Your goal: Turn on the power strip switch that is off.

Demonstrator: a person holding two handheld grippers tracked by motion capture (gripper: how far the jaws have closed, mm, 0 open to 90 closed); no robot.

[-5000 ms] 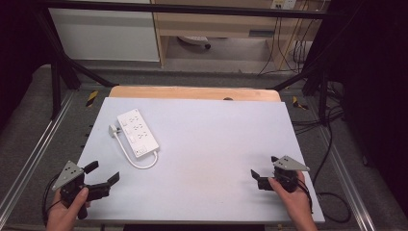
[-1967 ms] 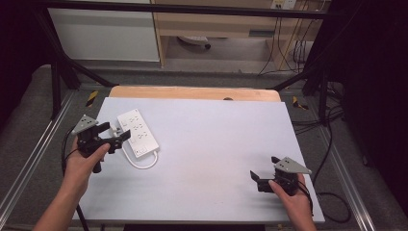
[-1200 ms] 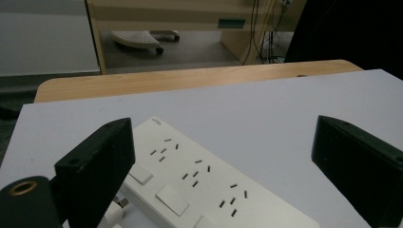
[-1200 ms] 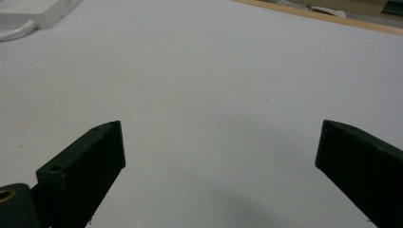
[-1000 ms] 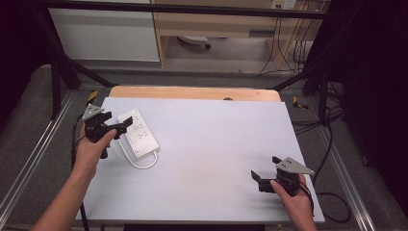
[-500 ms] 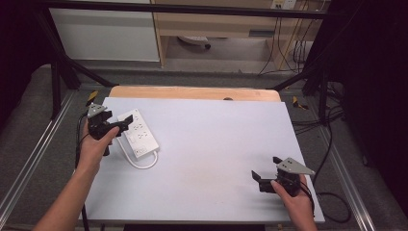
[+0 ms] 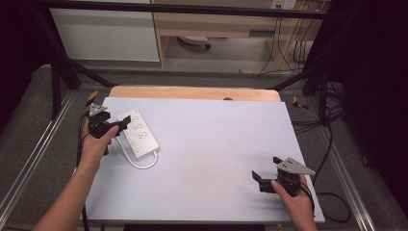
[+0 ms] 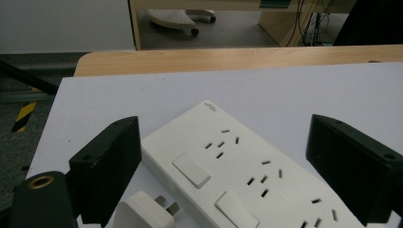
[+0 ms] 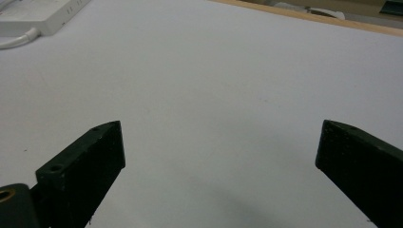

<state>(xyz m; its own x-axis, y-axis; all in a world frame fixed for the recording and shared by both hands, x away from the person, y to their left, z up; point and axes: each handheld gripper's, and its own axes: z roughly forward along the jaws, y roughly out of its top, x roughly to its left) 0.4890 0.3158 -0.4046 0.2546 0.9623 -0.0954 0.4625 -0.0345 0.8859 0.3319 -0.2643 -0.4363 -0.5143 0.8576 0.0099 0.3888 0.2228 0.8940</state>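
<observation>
From the high view, nearest me at about five o'clock, my right gripper (image 7: pixel 265 179) sits low on the white table (image 7: pixel 216 144), jaws spread wide with nothing between them. Out at ten o'clock, my left gripper (image 7: pixel 121 123) hangs over the near-left end of the white power strip (image 7: pixel 138 133), jaws parted and straddling it without a grip. In the left gripper view the strip's white plug (image 8: pixel 142 213) lies by the left jaw. Its cord (image 7: pixel 139 163) loops toward me.
</observation>
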